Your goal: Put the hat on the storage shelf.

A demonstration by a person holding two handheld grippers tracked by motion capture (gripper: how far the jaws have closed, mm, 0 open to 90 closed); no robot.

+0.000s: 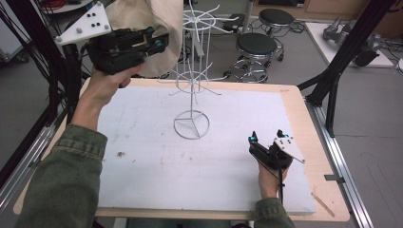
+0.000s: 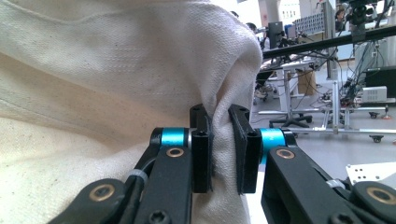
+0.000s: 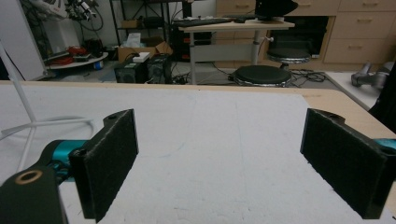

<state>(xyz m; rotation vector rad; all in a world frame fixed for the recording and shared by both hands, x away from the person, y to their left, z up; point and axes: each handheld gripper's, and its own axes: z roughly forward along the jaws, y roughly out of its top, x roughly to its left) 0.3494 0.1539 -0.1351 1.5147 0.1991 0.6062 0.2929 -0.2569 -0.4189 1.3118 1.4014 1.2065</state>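
Observation:
A cream cloth bag [image 1: 152,26] hangs in the air at the back left, beside the top of a white wire stand [image 1: 194,90]. My left gripper [image 1: 159,43] is raised there and shut on a fold of that cloth [image 2: 140,79]; in the left gripper view the fabric is pinched between the two black pads [image 2: 223,149]. The stand's ring base rests on the white mat [image 1: 157,161] near the middle. At the mat's right front my right gripper [image 1: 266,137] rests low, jaws wide apart with nothing between the pads [image 3: 109,161].
The wooden table's edge [image 1: 309,123] frames the mat. Black frame posts [image 1: 342,61] rise at the right and left. Stools [image 1: 256,47] stand on the floor behind the table. A thin wooden stick [image 1: 323,203] lies at the front right corner.

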